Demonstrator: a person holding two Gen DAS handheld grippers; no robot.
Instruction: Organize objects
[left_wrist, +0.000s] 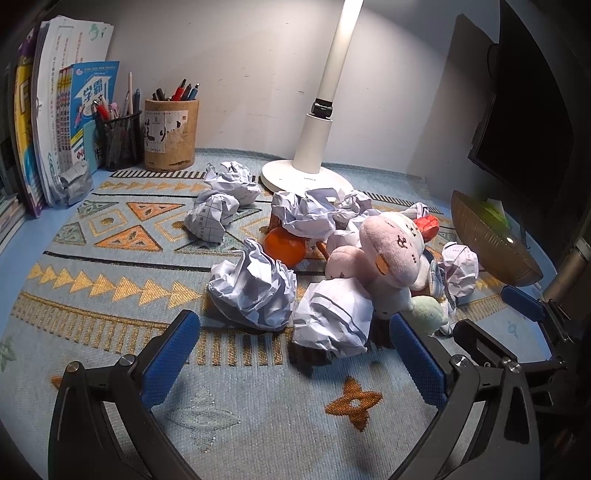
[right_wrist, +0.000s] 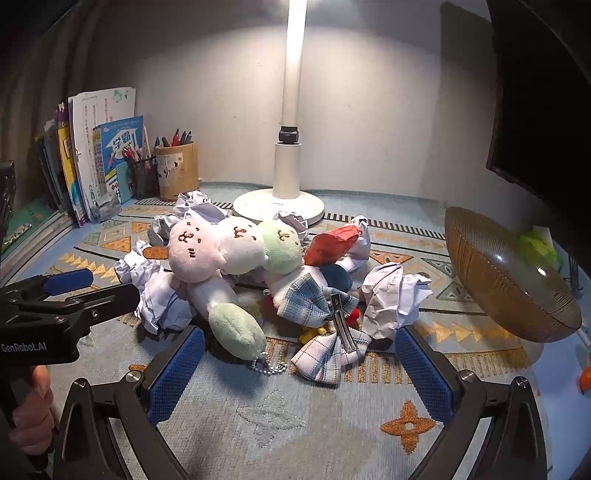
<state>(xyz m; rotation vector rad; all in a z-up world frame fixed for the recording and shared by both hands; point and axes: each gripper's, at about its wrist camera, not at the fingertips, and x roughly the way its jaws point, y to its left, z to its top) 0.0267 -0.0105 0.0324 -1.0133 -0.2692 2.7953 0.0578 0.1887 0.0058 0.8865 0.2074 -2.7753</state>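
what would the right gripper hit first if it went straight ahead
Probably the plaid bow hair clip, lying nearest between the open jaws of the right gripper; the plush toy sits just behind. Depth is uncertain.

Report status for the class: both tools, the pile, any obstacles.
Left tool open, empty. Right tool open, empty. Pastel plush toy amid crumpled white paper balls. Plaid fabric bow in front.

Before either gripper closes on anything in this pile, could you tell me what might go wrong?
1. The orange lies half under crumpled paper; pulling paper away may let it roll.
2. The plush toy has a bead chain and overlaps a plaid bow, so lifting one could drag the other.
3. The glass bowl sits tilted close to the right gripper; a sideways swing might knock it.
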